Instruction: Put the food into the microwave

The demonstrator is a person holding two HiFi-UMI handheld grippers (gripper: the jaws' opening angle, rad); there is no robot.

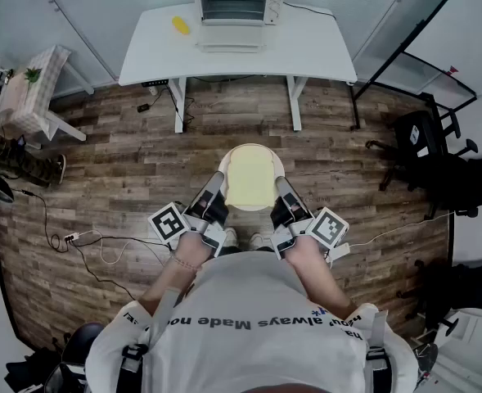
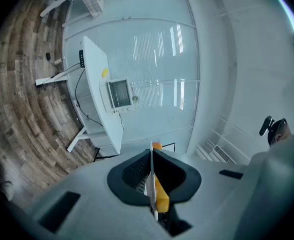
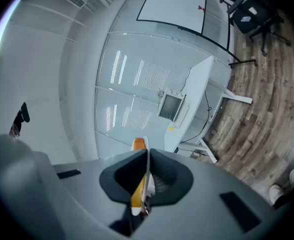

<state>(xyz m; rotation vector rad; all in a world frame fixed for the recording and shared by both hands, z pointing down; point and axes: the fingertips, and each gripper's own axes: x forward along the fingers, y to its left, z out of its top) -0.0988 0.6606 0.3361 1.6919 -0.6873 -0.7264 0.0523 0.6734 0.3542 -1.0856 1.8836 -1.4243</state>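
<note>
The wooden floor (image 1: 101, 162) is wide. A white table (image 1: 322, 47) stands at the wall, well apart from the person. On it sits the microwave (image 1: 232, 5). The person holds a plate (image 1: 253, 151) above the floor, and the food (image 1: 250, 180), a pale yellow slice, lies on it. The left gripper (image 1: 213, 190) and the right gripper (image 1: 285, 190) each pinch the plate's rim, one on each side.

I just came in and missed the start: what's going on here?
A person holds a plate level with both grippers. The left gripper and the right gripper each have their jaws shut on its rim, on opposite sides. A pale yellow slice of food lies on it. The microwave sits on the table ahead, not yet reached.
</note>
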